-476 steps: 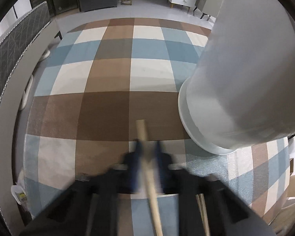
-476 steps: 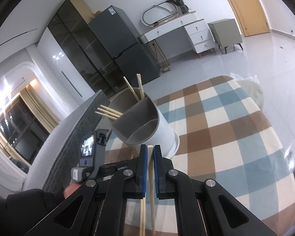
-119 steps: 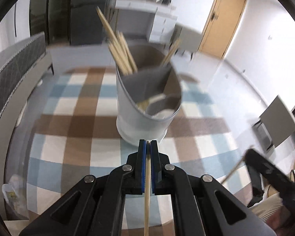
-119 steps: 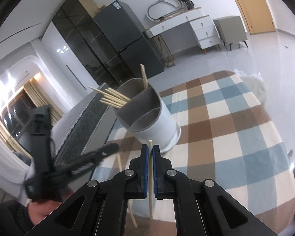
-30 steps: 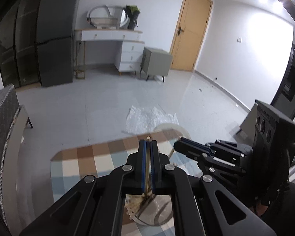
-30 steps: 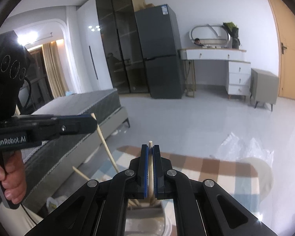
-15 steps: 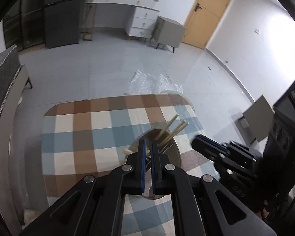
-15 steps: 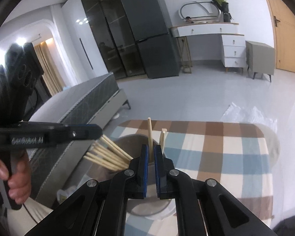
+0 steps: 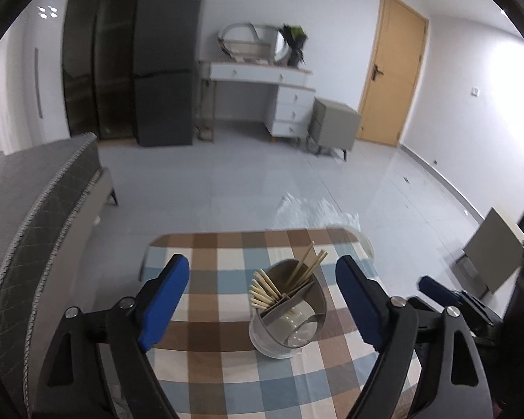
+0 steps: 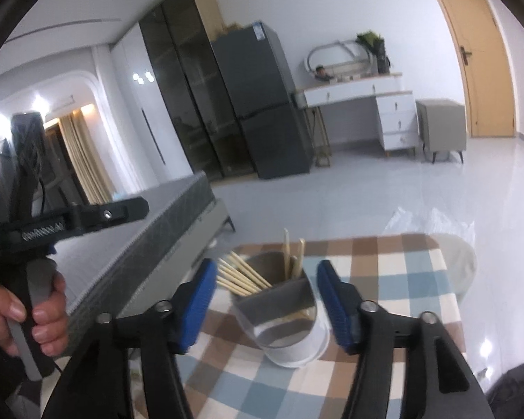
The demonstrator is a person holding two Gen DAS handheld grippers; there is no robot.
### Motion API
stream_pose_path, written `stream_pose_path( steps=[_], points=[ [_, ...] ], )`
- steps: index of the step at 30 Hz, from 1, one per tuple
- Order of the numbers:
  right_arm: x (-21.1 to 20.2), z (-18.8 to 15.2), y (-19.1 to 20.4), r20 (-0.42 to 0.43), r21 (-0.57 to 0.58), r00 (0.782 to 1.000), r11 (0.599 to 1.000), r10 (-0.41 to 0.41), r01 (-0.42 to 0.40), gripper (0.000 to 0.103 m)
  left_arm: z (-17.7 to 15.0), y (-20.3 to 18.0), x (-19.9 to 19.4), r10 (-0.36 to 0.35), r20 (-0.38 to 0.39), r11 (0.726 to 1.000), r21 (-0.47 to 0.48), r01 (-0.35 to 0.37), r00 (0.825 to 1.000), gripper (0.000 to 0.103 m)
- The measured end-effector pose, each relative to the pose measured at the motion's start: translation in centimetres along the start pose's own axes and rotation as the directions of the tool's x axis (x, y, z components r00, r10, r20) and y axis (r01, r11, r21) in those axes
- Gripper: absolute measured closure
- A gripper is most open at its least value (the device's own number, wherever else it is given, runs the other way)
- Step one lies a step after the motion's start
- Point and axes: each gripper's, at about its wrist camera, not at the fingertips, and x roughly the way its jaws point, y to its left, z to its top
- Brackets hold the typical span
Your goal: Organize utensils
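Observation:
A white and grey divided utensil holder (image 9: 279, 342) (image 10: 297, 345) stands on the checked tablecloth (image 9: 209, 366) (image 10: 401, 314). Several wooden chopsticks (image 9: 265, 289) (image 10: 241, 276) lean out of its left compartment, and a few more (image 9: 307, 265) (image 10: 291, 255) stand in the back one. My left gripper (image 9: 262, 296) hangs above and short of the holder. Its jaws are opening, with nothing between them. My right gripper (image 10: 267, 303) is at the same stand-off, its jaws also opening and empty. A hand (image 10: 35, 310) holds the left gripper's handle at the left edge of the right wrist view.
A grey bed (image 9: 35, 192) runs along the table's left side. A dark fridge (image 9: 164, 80), a white dresser (image 9: 262, 80) and a wooden door (image 9: 391, 80) line the far wall. Crumpled clear plastic (image 9: 314, 209) lies on the floor beyond the table.
Both grippers went from shut on a chopstick to wide apart. Those chopsticks now stand in the holder, and both grippers have pulled back and up from it.

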Motion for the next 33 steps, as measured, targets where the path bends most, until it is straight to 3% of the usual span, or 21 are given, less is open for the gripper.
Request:
stream_pose_path(
  steps=[4, 12, 20, 33],
  points=[
    [-2.8, 0.3, 1.8, 0.087, -0.024, 0.996, 0.999, -0.024, 0.026, 0.014, -0.8, 0.1, -1.7, 0.021, 0.053, 1.000, -0.020, -0.020, 0.998, 0.017],
    [-6.5, -0.6, 4.4, 0.194, -0.044, 0.980, 0.998, -0.037, 0.046, 0.000, -3.1, 0.3, -4.4, 0.087, 0.155, 0.996, -0.034, -0.082, 0.984, 0.002],
    [-7.8, -3.7, 4.2, 0.234, -0.027, 0.968, 0.995, -0.089, 0.098, 0.000, -5.3, 1.1, -5.2, 0.151, 0.208, 0.987, -0.077, -0.138, 0.966, 0.002],
    [-8.8, -7.0, 4.5, 0.240, -0.050, 0.964, 0.990, -0.119, 0.135, 0.000, -8.9, 0.9, -4.8, 0.185, 0.191, 0.980, -0.115, -0.165, 0.964, 0.002]
  ],
)
